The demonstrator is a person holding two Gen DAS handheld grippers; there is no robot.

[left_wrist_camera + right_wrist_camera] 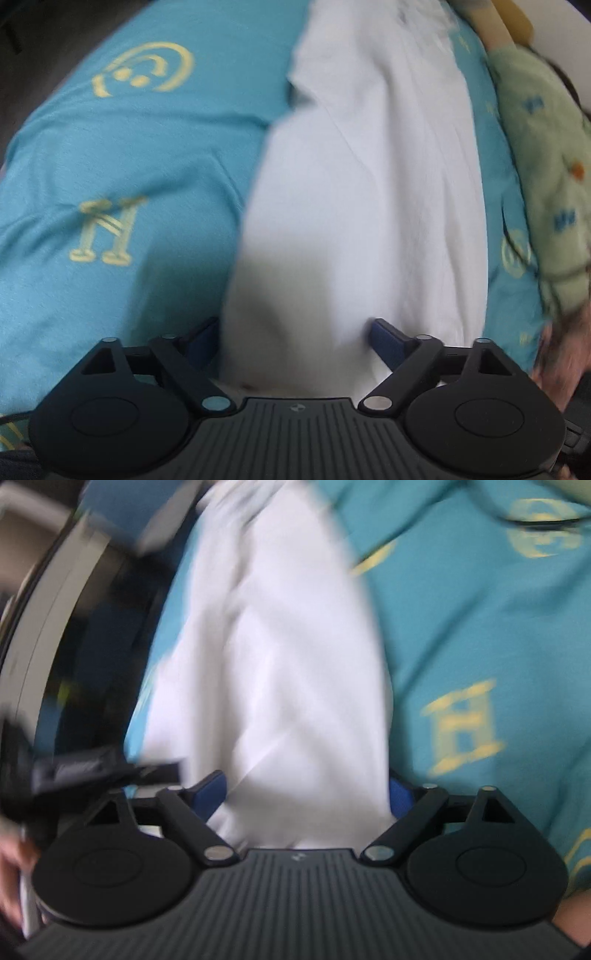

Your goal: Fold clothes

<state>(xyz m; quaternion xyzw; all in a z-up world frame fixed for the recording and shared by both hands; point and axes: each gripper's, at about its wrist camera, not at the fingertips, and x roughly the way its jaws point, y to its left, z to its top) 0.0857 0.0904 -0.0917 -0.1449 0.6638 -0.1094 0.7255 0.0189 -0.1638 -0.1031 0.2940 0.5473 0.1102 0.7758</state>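
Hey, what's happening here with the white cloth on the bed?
A person is folding laundry with handheld tongs in both hands. The left tongs and right tongs each sit open with the near end of a white garment between their fingers. It lies stretched over a teal printed sheet, beside a green garment. Both views are motion-blurred.

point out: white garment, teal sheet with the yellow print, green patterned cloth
white garment [362,206]: left wrist view, middle of the wrinkled body.
teal sheet [155,147]: left wrist view, bare patch between the yellow face print and the H.
green patterned cloth [543,166]: left wrist view, middle of the piece at the right edge.
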